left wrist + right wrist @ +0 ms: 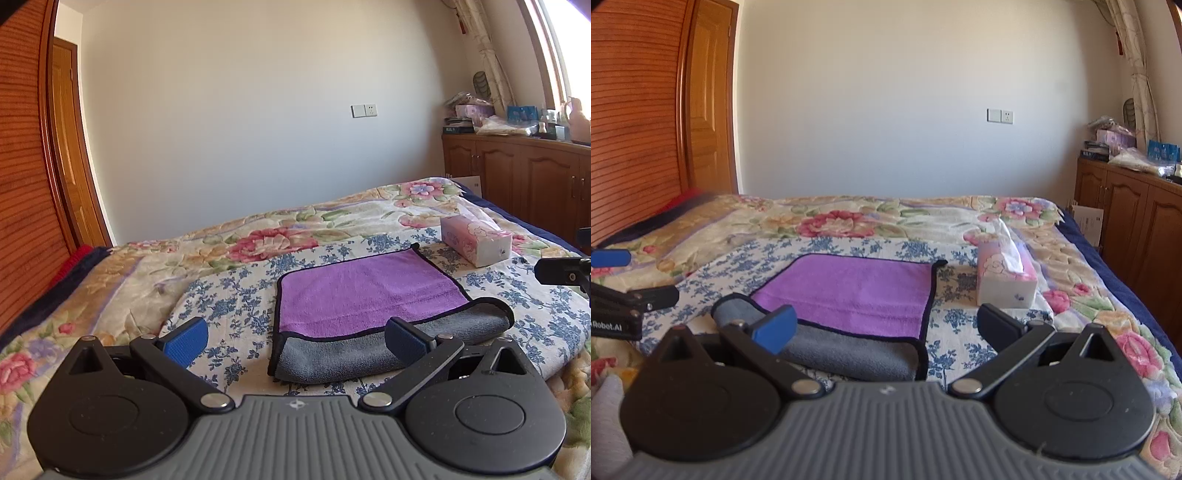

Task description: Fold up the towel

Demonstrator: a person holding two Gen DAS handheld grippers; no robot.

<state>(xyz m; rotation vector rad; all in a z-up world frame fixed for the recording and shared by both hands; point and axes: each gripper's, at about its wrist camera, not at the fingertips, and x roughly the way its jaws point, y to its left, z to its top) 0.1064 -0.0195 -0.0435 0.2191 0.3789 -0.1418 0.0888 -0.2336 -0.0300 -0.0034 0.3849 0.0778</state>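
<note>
Hovering wide-jawed and empty over the bedspread [236,295], the left gripper [295,338] and right gripper [886,325] are needing matched corner grips on the purple-and-grey towel's [362,291] rolled near edge.

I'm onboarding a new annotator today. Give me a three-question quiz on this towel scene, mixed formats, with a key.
1. True or false: the left gripper is shut on the towel.
2. Which colour is the folded-over near strip of the towel? A purple, B grey, C white.
3. Fill in: beyond the towel's far right corner, apart from it, stands a ____ on the bedspread.

Key: 1 false, both it and the right gripper are open and empty; 2 B; 3 tissue box.
</note>
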